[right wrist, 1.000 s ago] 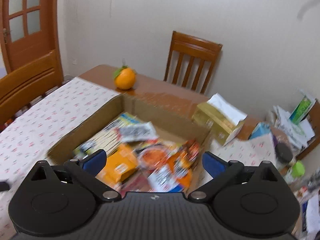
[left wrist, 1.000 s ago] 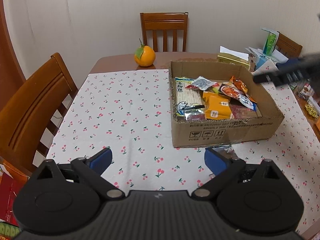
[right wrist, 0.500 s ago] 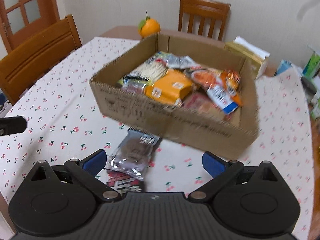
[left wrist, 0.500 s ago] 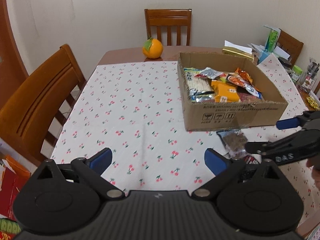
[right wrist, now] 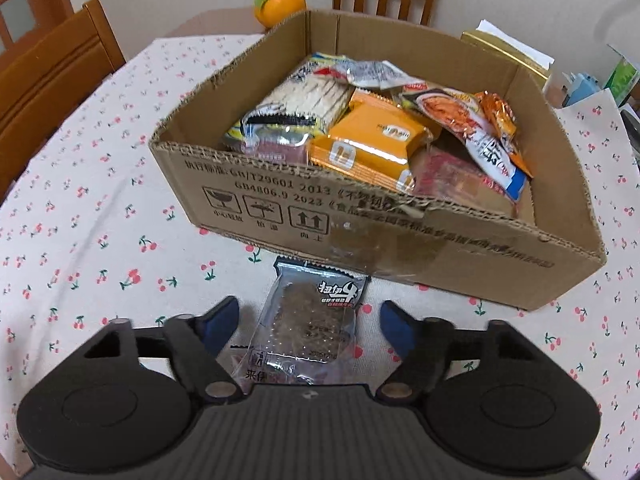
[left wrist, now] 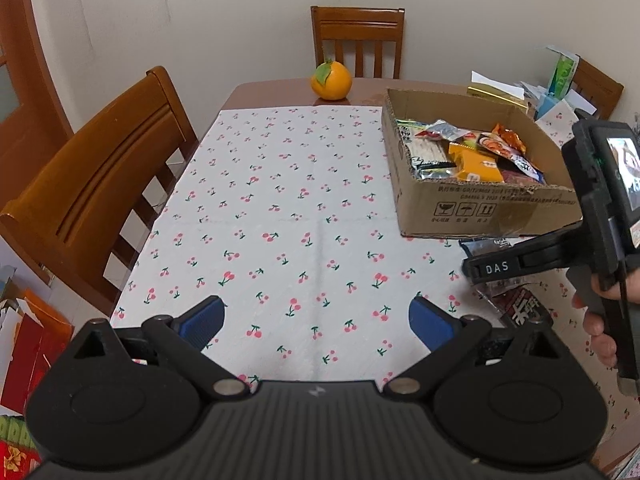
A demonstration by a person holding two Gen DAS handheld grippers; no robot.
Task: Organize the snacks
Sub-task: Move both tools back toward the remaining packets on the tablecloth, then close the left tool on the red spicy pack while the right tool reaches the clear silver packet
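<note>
— Where is the right tool point(right wrist: 308, 326)?

— Low in its own view, its jaws just closing in around a clear snack packet point(right wrist: 306, 326) on the cherry-print bench point(right wrist: 100, 240), pads not yet touching it. The packet lies just before the cardboard box point(right wrist: 400, 240) of snacks.

— And the left tool point(left wrist: 316, 320)?

— Open and empty, at bottom centre over bare cloth.

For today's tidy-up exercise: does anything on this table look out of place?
Yes. A clear snack packet and a darker packet under it lie on the tablecloth outside the cardboard box holding the other snacks. The box's near rim is ragged.
</note>
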